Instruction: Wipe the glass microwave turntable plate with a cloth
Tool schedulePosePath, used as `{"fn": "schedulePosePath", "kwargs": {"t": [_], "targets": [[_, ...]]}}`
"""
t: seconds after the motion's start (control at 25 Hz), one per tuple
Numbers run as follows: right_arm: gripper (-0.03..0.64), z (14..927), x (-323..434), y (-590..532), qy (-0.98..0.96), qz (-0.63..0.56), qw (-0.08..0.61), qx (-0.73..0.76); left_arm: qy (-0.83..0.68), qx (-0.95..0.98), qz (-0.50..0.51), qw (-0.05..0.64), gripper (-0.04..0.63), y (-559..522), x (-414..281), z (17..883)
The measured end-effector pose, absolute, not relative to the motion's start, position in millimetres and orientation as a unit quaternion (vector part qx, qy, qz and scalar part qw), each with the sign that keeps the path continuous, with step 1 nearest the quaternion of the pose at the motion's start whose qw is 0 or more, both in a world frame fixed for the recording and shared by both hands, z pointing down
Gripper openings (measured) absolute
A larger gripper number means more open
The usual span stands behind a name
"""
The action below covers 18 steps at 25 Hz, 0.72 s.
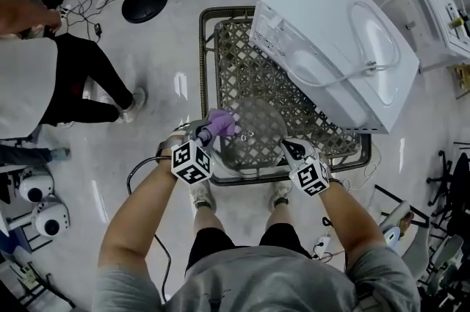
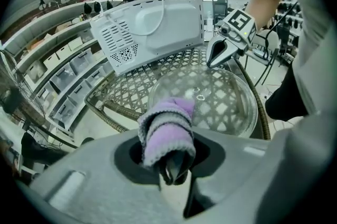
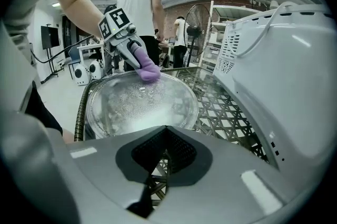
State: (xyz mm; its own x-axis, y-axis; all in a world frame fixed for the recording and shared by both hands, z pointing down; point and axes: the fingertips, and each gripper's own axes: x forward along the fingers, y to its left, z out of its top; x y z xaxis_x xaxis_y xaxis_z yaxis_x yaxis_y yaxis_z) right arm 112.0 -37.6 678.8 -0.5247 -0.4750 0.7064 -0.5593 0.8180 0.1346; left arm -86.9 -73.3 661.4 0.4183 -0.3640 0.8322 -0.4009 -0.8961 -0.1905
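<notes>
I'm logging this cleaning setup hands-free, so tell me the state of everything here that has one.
Microwave: tipped over on the woven table, cord draped across its casing.
Glass turntable plate: out of the microwave, lying on the table.
Purple cloth: bunched up, touching the plate's rim.
Left gripper: claw shut on the cloth.
Right gripper: claw closed at the plate's rim, seemingly pinching it.

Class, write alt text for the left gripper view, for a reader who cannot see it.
The left gripper, shut on a purple cloth, holds it at the near rim of a clear glass plate lying on a woven table. The right gripper seems to pinch the plate's far rim, and a white microwave lies behind.
</notes>
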Motion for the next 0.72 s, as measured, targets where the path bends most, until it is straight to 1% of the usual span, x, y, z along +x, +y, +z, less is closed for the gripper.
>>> {"fn": "schedulePosePath", "kwargs": {"t": [0.12, 0.2, 0.36, 0.56, 0.72], "targets": [[0.008, 678.9, 111.6, -38.2, -0.871, 0.054, 0.386, 0.297, -0.230, 0.844, 0.485, 0.019, 0.097, -74.8, -83.6, 657.7], [0.008, 679.3, 112.6, -40.0, -0.872, 0.051, 0.385, 0.298, -0.230, 0.852, 0.470, 0.016, 0.097, -77.4, -68.5, 650.1], [0.008, 679.7, 113.7, -39.3, -0.873, 0.049, 0.382, 0.298, -0.207, 0.877, 0.434, 0.009, 0.097, -72.0, -15.6, 639.4], [0.008, 677.9, 113.2, -38.4, -0.873, 0.044, 0.376, 0.306, -0.162, 0.893, 0.418, -0.024, 0.097, -60.4, 61.2, 642.5], [0.008, 678.1, 113.2, -39.5, -0.874, 0.045, 0.371, 0.311, -0.147, 0.913, 0.381, 0.010, 0.097, -67.2, 112.7, 639.5]]}}
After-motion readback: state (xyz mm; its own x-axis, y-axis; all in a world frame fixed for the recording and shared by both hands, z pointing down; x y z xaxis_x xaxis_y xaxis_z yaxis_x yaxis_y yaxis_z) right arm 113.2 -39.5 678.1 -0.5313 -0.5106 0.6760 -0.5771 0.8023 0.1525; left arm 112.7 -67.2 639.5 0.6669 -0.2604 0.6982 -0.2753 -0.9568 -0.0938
